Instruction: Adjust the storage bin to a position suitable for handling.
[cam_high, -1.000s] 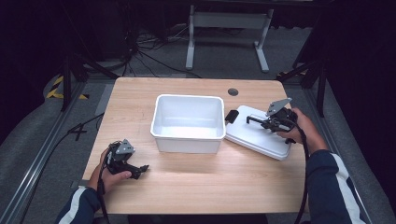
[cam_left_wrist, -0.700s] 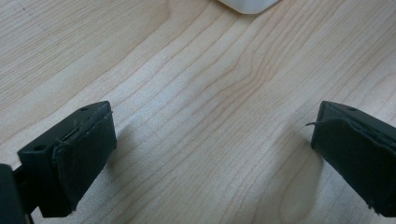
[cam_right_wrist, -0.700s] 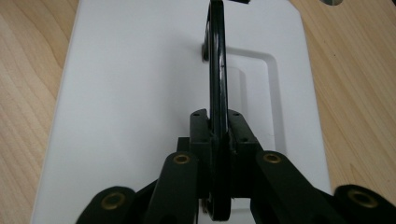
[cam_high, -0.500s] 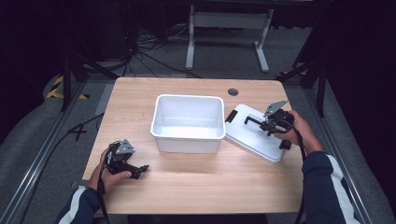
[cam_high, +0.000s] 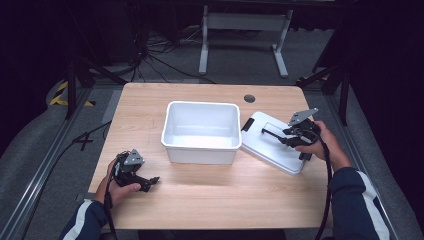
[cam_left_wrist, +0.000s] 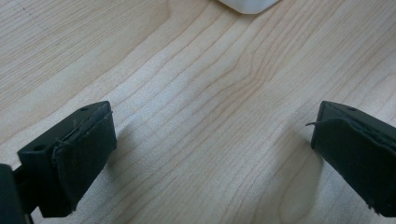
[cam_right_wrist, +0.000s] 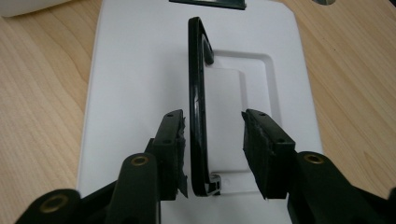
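A white bin (cam_high: 200, 105) stands empty at the middle of the wooden table (cam_high: 210, 200). Its white lid (cam_high: 270, 152) lies flat just right of it. The lid's black handle (cam_right_wrist: 196, 93) stands upright between the jaws of my right gripper (cam_right_wrist: 212, 123). The handle is close against one pad (cam_right_wrist: 175, 135), with a gap to the other, so the jaws are open around it. In the high view the right gripper (cam_high: 286, 138) sits over the lid's middle. My left gripper (cam_high: 151, 180) rests low at the table's front left. Its jaws (cam_left_wrist: 210, 135) are wide open over bare wood.
A black latch (cam_high: 247, 124) sits on the lid's end nearest the bin. A round cable hole (cam_high: 249, 98) is at the table's far side. A metal stand (cam_high: 242, 22) and cables lie on the floor beyond. The bin's corner (cam_left_wrist: 247, 4) shows ahead of the left gripper.
My right gripper has shifted slightly nearer the person over the lid, staying at the handle. The left gripper, the bin and the lid have kept their places.
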